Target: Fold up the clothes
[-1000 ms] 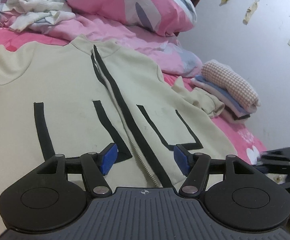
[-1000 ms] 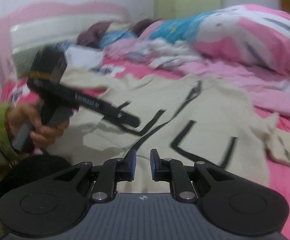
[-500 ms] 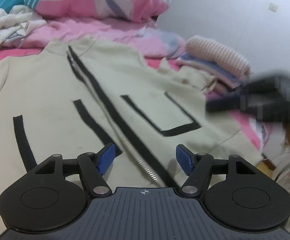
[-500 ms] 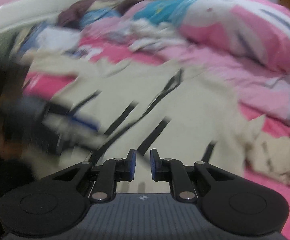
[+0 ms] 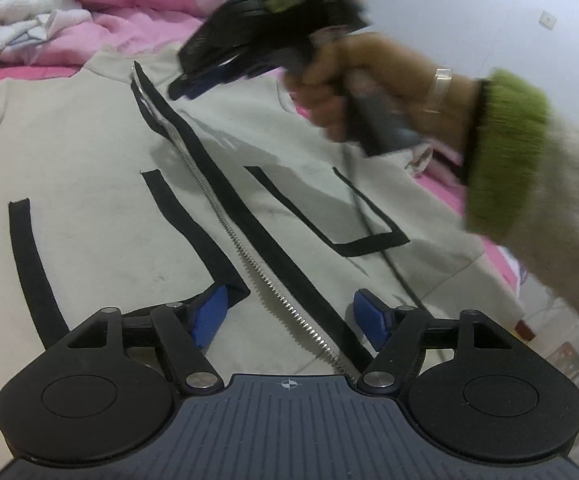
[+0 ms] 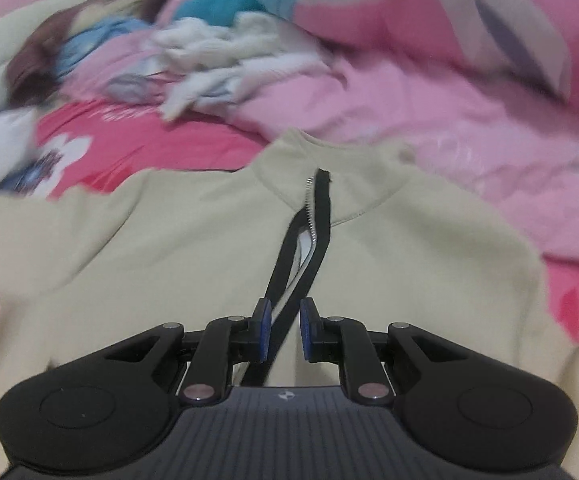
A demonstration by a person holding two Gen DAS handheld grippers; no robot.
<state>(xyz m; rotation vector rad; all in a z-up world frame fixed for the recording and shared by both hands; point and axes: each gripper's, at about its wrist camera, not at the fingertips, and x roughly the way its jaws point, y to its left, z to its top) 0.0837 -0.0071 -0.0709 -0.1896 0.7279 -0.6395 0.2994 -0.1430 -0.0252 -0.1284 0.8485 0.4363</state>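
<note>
Above the cream jacket, both grippers hang unloaded.

Left wrist view looks low along the jacket from its hem; right wrist view sits nearer the collar — both share the zipper.

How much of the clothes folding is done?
Not much. The cream jacket lies spread flat on the bed, unfolded. The left tongs are wide open, and the right tongs are slightly apart above the zipper, gripping nothing. Every fold is left.
</note>
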